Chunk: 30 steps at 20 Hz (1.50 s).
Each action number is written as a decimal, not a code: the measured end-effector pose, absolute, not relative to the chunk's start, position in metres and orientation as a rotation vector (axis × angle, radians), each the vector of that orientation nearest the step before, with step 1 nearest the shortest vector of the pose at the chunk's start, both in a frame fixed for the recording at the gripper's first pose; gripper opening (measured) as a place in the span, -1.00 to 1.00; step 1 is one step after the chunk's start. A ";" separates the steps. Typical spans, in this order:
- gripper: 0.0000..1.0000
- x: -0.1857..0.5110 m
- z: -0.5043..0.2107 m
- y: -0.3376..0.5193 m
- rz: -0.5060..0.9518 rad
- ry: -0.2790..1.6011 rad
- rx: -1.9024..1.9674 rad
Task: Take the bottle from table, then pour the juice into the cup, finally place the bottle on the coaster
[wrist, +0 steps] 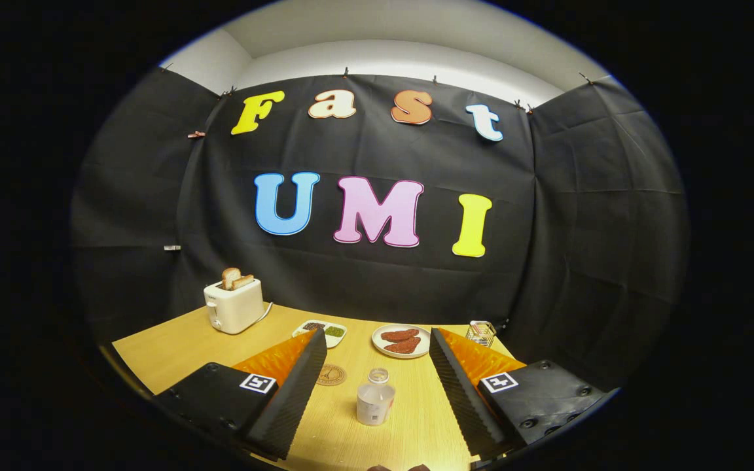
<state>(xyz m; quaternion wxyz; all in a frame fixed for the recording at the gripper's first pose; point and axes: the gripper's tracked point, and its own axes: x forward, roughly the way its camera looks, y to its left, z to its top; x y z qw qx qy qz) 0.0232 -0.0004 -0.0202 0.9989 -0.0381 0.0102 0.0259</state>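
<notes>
Btwn open hand-held gripper (373,376) fingers: bottle (375,396), untouched, upright.

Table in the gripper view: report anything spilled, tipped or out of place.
Nothing stands out. The bottle stands upright between the open gripper's fingers, untouched. The coaster lies flat nearby; toaster, plate and wire cup sit tidy on the table.

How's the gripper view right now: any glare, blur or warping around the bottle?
Gripper view: sharp and evenly lit, with no glare on the bottle, which stands between the fingers of the open gripper; strong fisheye warping bends the table edge and the wall; the image dims toward its rim; the coaster and plate read clearly.
</notes>
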 end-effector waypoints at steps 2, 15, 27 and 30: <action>0.95 0.025 -0.025 -0.001 0.053 0.027 -0.079; 0.95 0.060 -0.075 0.003 0.086 0.034 -0.065; 0.95 0.106 -0.169 -0.008 0.118 0.127 -0.027; 0.95 0.115 -0.186 -0.003 0.124 0.150 -0.021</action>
